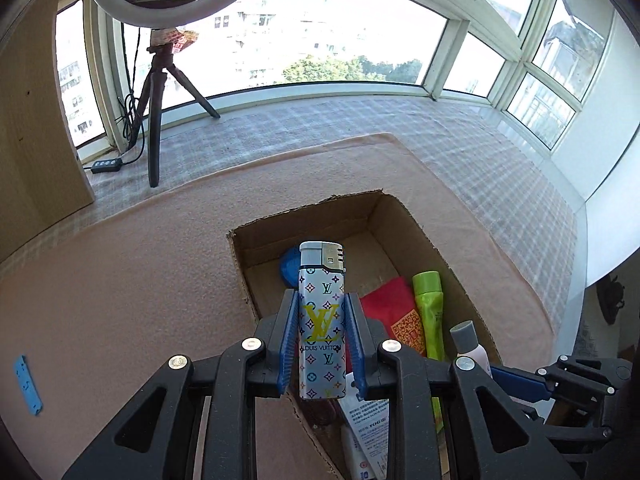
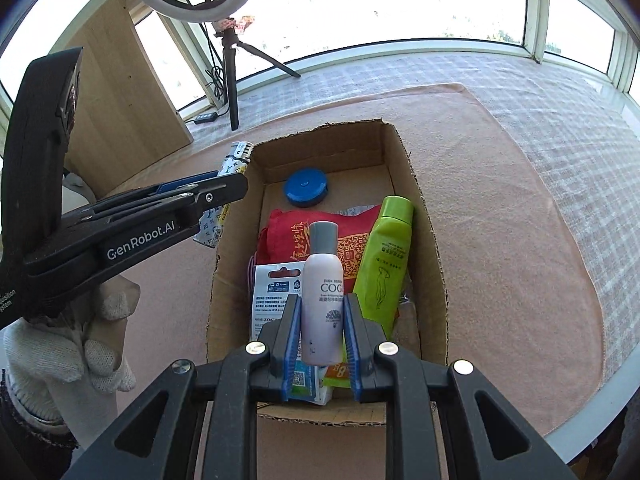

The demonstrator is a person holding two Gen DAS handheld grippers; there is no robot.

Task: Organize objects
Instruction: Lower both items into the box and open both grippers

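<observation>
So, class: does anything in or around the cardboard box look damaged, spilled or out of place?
Only the cardboard box: its cut rim is ragged and uneven. Nothing has spilled. The lighter and pink bottle are each held upright in tongs.

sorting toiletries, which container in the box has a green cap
The lime-green tube lying along the cardboard box's right wall; the pale lilac bottle has a grey cap.
</observation>
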